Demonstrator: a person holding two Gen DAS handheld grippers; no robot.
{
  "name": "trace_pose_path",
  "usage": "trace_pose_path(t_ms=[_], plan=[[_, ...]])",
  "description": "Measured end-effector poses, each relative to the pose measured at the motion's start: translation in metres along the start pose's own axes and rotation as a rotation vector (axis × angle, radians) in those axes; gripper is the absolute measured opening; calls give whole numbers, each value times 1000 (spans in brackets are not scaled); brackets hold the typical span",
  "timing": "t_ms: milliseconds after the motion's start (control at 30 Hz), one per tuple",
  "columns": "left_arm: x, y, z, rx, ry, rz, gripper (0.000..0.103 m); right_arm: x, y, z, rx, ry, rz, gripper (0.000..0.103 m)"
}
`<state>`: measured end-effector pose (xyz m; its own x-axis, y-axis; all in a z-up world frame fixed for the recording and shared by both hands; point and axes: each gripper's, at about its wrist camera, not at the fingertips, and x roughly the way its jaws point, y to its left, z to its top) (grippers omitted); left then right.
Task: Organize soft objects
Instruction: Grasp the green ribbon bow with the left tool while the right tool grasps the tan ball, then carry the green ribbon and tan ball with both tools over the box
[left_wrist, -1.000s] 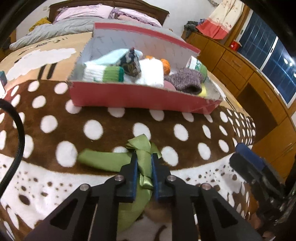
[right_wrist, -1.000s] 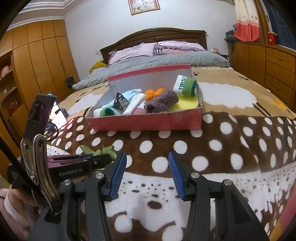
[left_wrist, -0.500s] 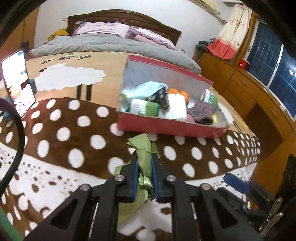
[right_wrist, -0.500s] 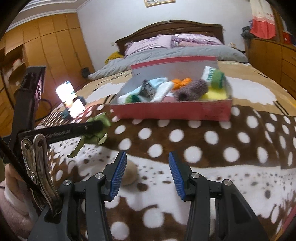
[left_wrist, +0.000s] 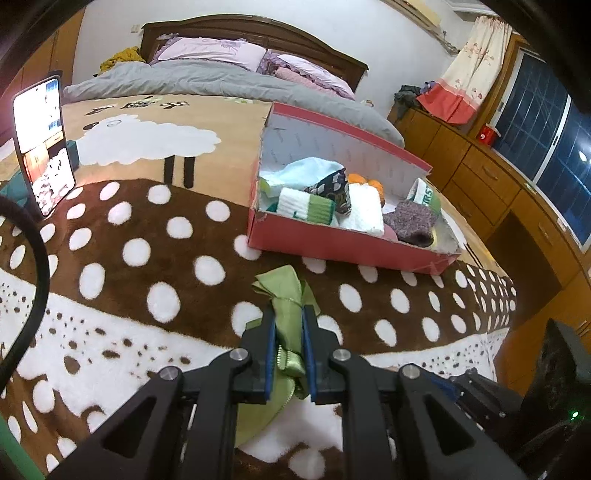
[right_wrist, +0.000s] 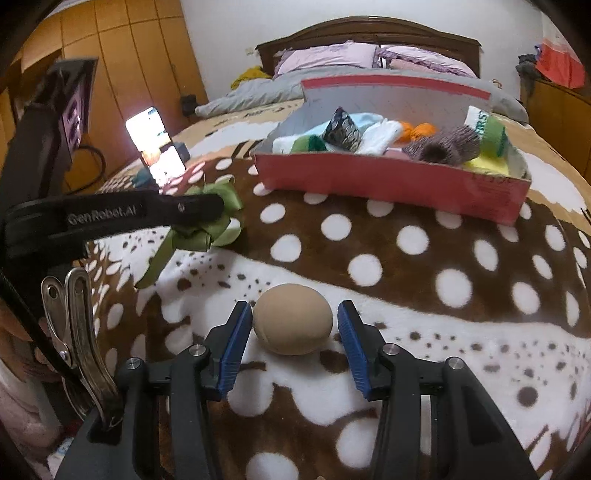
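Observation:
My left gripper (left_wrist: 289, 325) is shut on a green ribbon bow (left_wrist: 286, 291) and holds it a little above the spotted blanket; the right wrist view shows the bow (right_wrist: 207, 230) hanging from that gripper's tip (right_wrist: 216, 205). My right gripper (right_wrist: 294, 309) is open, low over the blanket, with a beige ball (right_wrist: 292, 319) lying between its blue pads. The left pad is close to the ball and the right pad stands clear of it. Beyond lies a red box (left_wrist: 332, 245) (right_wrist: 388, 184) that holds rolled socks and cloths.
A lit phone (left_wrist: 42, 147) (right_wrist: 155, 147) stands propped at the blanket's left side. Pillows (left_wrist: 210, 51) and a grey duvet lie at the headboard. A wooden dresser (left_wrist: 517, 206) runs along the right and wardrobes (right_wrist: 122, 74) along the left.
The left gripper has lifted the green bow off the blanket and drawn back from the box. The right gripper has come down and forward, so the beige ball now lies between its jaws.

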<state>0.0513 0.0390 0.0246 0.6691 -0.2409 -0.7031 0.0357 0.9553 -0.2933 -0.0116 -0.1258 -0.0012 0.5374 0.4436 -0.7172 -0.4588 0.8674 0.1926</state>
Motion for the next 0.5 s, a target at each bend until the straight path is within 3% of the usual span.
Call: trace_pose_path(t_ms=[100, 167, 500], plan=[[1, -1, 0, 1, 1, -3, 13, 5, 1, -1, -7, 2, 14, 49], [2, -1, 0, 0, 1, -2, 13, 6, 2, -2, -14, 1, 18, 41], [-5, -6, 8, -2, -19, -14, 13, -13, 3, 4, -47, -57, 19, 36]])
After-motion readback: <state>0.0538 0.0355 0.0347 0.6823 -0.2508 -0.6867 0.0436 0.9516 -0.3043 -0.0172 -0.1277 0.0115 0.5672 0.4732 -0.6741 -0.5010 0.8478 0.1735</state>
